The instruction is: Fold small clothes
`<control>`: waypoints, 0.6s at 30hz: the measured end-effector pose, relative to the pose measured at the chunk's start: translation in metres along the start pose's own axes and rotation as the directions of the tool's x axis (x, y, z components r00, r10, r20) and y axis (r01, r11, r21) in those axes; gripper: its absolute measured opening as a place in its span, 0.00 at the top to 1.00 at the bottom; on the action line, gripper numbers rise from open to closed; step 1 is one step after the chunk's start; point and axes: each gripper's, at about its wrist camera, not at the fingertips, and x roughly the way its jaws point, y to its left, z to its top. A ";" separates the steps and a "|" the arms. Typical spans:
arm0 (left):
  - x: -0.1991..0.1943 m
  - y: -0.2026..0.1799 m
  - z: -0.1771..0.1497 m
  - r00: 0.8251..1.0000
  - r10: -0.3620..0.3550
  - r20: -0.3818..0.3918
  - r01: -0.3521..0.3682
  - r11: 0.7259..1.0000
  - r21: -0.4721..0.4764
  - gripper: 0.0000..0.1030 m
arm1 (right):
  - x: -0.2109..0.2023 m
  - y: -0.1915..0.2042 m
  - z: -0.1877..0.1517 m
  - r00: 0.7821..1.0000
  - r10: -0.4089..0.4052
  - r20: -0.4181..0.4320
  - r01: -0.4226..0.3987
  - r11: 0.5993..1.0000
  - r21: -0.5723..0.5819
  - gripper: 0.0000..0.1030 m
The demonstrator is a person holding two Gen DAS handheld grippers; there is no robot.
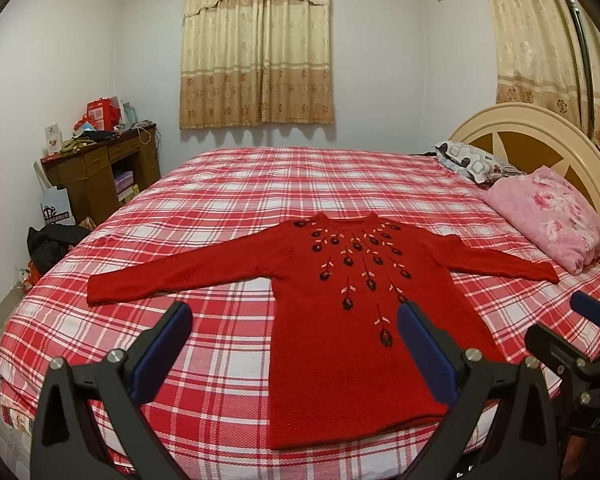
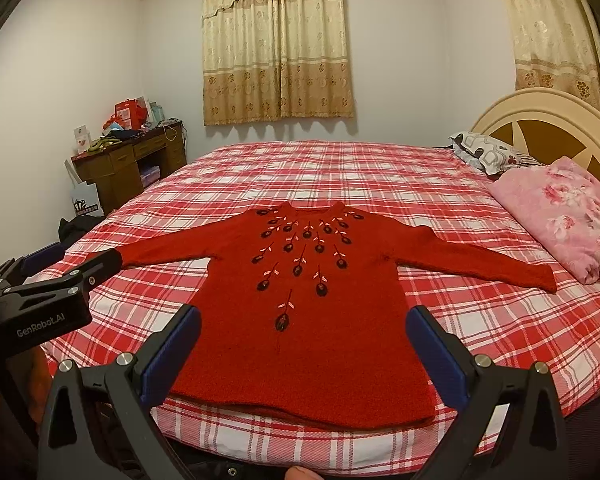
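A red knitted sweater [image 1: 352,320] with dark embroidered flowers lies flat, front up, on the bed, both sleeves spread out; it also shows in the right wrist view [image 2: 300,320]. My left gripper [image 1: 294,320] is open and empty, held above the hem's left part near the bed's front edge. My right gripper [image 2: 302,324] is open and empty, held above the middle of the hem. The left gripper also shows at the left edge of the right wrist view [image 2: 72,260], near the end of the left sleeve.
The bed [image 1: 220,200] has a red and white checked sheet. A folded pink quilt [image 1: 548,216] and a patterned pillow [image 1: 472,160] lie by the cream headboard [image 1: 540,128] on the right. A cluttered brown desk [image 1: 100,164] stands at the far left.
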 end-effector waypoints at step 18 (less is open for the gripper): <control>0.000 0.002 0.000 1.000 0.002 -0.006 -0.002 1.000 -0.013 0.00 | 0.000 0.006 -0.001 1.000 0.006 -0.009 -0.006 1.000 -0.003 0.01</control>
